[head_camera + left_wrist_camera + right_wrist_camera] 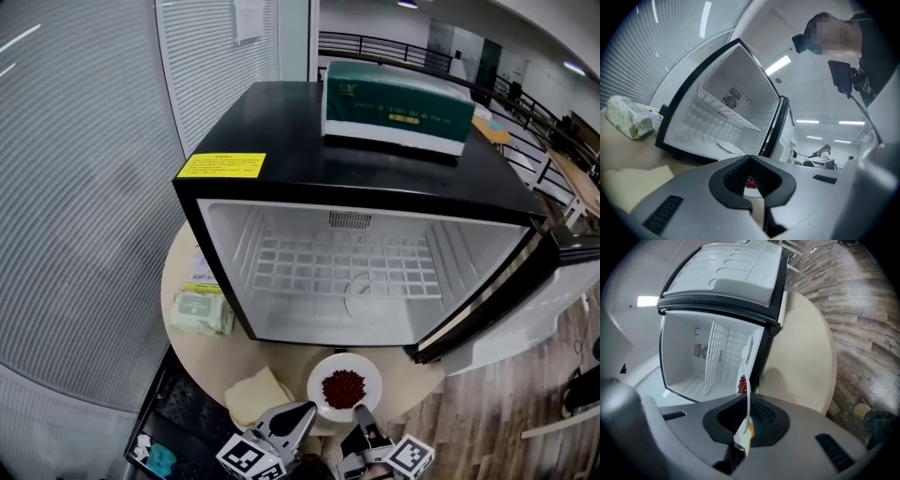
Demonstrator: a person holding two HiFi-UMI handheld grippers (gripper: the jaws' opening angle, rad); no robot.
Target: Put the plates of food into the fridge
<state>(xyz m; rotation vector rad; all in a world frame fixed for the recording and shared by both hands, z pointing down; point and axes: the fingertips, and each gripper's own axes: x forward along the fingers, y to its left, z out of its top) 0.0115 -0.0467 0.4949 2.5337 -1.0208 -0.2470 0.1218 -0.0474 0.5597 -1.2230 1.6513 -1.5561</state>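
Observation:
A white plate (344,386) with a heap of red food sits out in front of the open mini fridge (281,141), over the round table's near edge. My right gripper (361,420) is shut on its near rim; in the right gripper view the plate (748,357) stands edge-on between the pads (748,401). My left gripper (302,412) is at the plate's left rim. Its tips (750,159) meet, and the plate (751,187) shows only through the hollow behind them. Whether it grips the plate I cannot tell. The fridge holds a bare wire shelf (347,267).
The fridge door (525,300) hangs open to the right. A green box (398,108) lies on the fridge top. On the round table (281,361) lie a packet of wipes (202,311) and a pale cloth-like thing (255,394) left of the plate. Wooden floor is at the right.

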